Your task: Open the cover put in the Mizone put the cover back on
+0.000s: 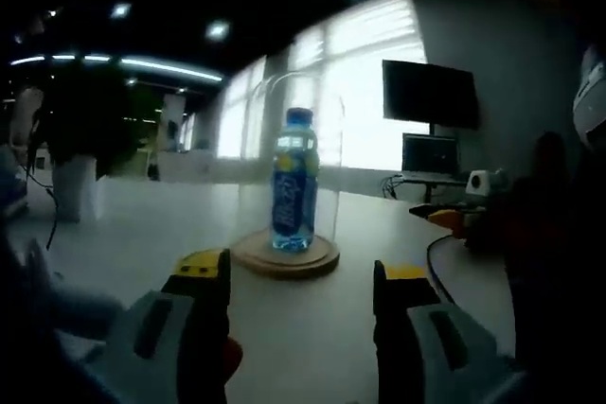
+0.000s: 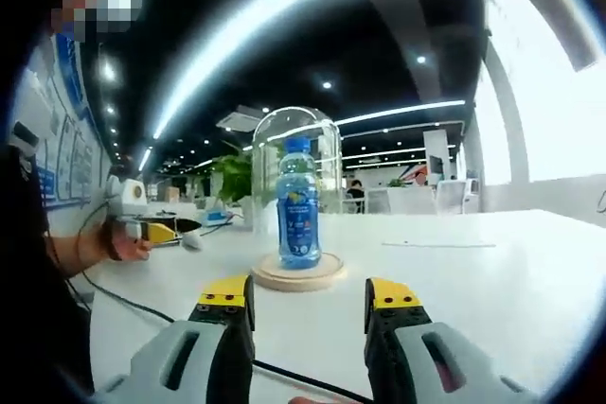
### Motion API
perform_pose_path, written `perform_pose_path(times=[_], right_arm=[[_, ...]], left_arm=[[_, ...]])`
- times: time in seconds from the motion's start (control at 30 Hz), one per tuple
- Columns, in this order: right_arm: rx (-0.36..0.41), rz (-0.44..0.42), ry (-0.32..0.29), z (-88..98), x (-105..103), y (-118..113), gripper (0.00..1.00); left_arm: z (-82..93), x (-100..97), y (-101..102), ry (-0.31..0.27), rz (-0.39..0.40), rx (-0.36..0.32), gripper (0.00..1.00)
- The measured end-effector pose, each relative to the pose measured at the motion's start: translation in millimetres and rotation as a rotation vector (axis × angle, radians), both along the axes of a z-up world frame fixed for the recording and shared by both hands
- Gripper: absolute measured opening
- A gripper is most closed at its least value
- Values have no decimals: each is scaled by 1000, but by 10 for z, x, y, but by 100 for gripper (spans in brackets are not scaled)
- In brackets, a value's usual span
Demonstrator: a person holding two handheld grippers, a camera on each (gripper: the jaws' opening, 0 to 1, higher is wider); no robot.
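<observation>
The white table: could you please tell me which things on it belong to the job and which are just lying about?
Job:
bottle, standing on the base
dome, over the bottle
base
left gripper, right gripper, both open

Lying about:
plant
monitor
cable

Dim, backlit by bright windows (image 1: 379, 73); ceiling strips glare, edges warped.

Bottle label (image 1: 294, 198) print too blurred to read; monitor (image 1: 431, 94) dark, featureless.
</observation>
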State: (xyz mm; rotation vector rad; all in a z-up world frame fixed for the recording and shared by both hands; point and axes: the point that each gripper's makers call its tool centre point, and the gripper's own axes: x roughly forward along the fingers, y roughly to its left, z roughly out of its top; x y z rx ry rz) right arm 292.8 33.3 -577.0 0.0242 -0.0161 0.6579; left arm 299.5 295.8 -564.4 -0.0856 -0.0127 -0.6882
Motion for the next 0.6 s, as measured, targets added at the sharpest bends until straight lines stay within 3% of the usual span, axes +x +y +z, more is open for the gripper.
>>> perform_pose_path(times=[0.17,0.47,0.6], right_arm=[[9,-2,29,-48,-9,-3,37],[-98,14,34,-183,-32,92,37],[-111,18,36,-201,-36,95,37]], left_arm=[[-34,-6,1,-3,0,18,49],[-103,8,25,13,3,33,49],[-131,14,32,23,3,30,49]])
